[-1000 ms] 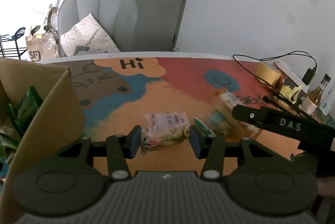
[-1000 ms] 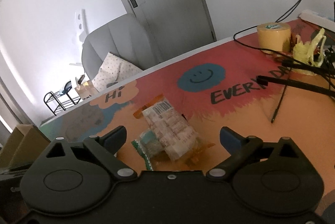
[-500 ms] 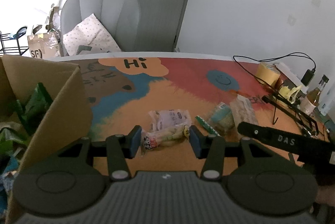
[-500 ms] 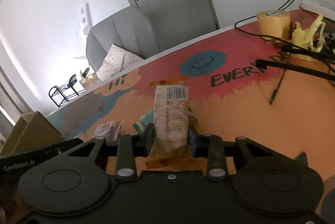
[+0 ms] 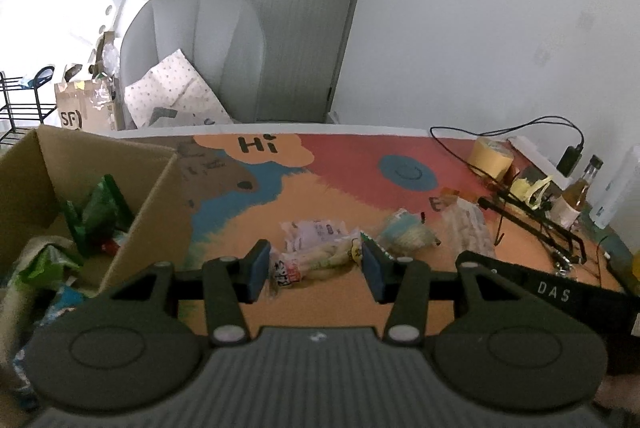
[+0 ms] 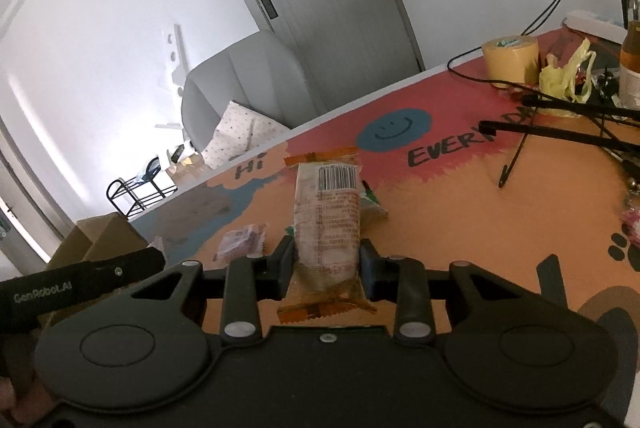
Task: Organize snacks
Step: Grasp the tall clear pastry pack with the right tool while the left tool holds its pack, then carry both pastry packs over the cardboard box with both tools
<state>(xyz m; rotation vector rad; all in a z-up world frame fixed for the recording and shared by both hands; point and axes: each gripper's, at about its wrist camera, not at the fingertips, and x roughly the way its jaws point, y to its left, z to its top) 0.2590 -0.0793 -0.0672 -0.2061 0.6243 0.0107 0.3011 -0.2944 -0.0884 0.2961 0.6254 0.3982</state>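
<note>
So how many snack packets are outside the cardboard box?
4: an orange-ended packet in the right gripper, a yellow packet within the left gripper, a white packet and a green packet on the mat. Others possibly hidden.

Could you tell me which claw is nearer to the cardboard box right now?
Left. The left claw is right beside the cardboard box, holding a snack packet. The right claw sits further off, on the left claw's far side.
</note>
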